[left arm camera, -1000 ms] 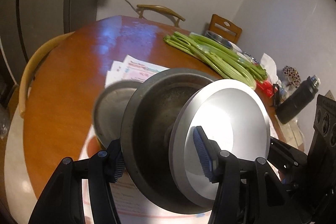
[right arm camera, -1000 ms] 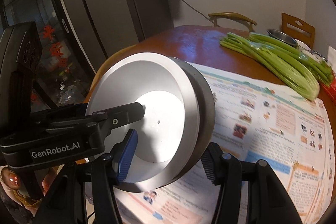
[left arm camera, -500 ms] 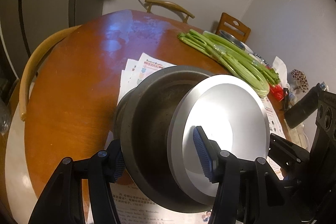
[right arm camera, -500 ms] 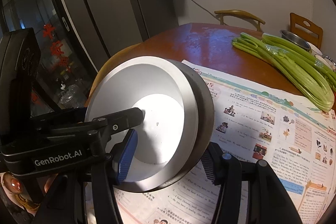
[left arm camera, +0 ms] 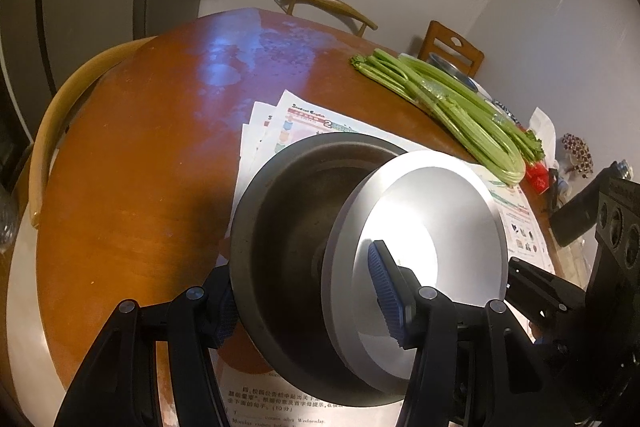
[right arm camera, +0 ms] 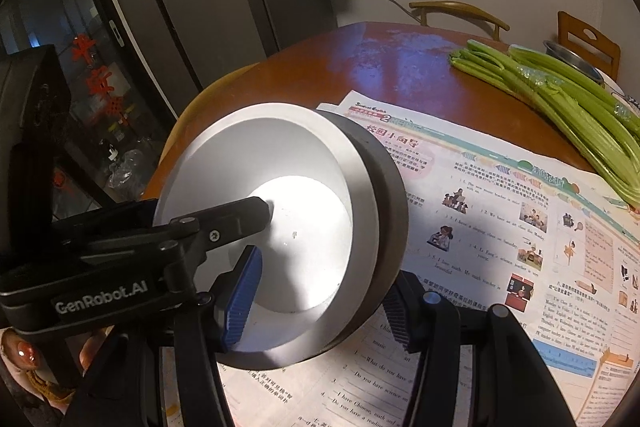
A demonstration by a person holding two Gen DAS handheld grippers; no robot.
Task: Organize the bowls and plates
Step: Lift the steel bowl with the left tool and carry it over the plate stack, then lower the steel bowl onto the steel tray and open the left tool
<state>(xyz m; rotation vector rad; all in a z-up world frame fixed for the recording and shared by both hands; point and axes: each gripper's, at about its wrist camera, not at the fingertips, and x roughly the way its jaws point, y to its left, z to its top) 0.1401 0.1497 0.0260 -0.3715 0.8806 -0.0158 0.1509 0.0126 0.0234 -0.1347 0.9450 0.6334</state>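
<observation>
A white bowl [left arm camera: 432, 211] sits nested in a dark metal bowl [left arm camera: 288, 211], and both are held tilted above the newspaper. My left gripper [left arm camera: 304, 303] is shut on the two walls, blue pad inside the white bowl and the other finger outside the dark one. My right gripper [right arm camera: 318, 309] is shut on the opposite side of the same stack, with the white bowl [right arm camera: 304, 227] and dark bowl [right arm camera: 390, 187] between its pads. In the right wrist view, a left finger [right arm camera: 224, 223] reaches into the white bowl.
Newspaper sheets [right arm camera: 500, 207] cover the near part of the round wooden table [left arm camera: 140, 147]. Celery stalks [left arm camera: 460, 107] and a steel bowl [right arm camera: 576, 59] lie at the far right. Chairs [left arm camera: 60, 115] ring the table, and a dark bottle [left arm camera: 576, 219] stands at the right.
Both grippers have carried the nested bowls forward and downward over the table. A grey dish that showed left of the dark bowl is no longer visible.
</observation>
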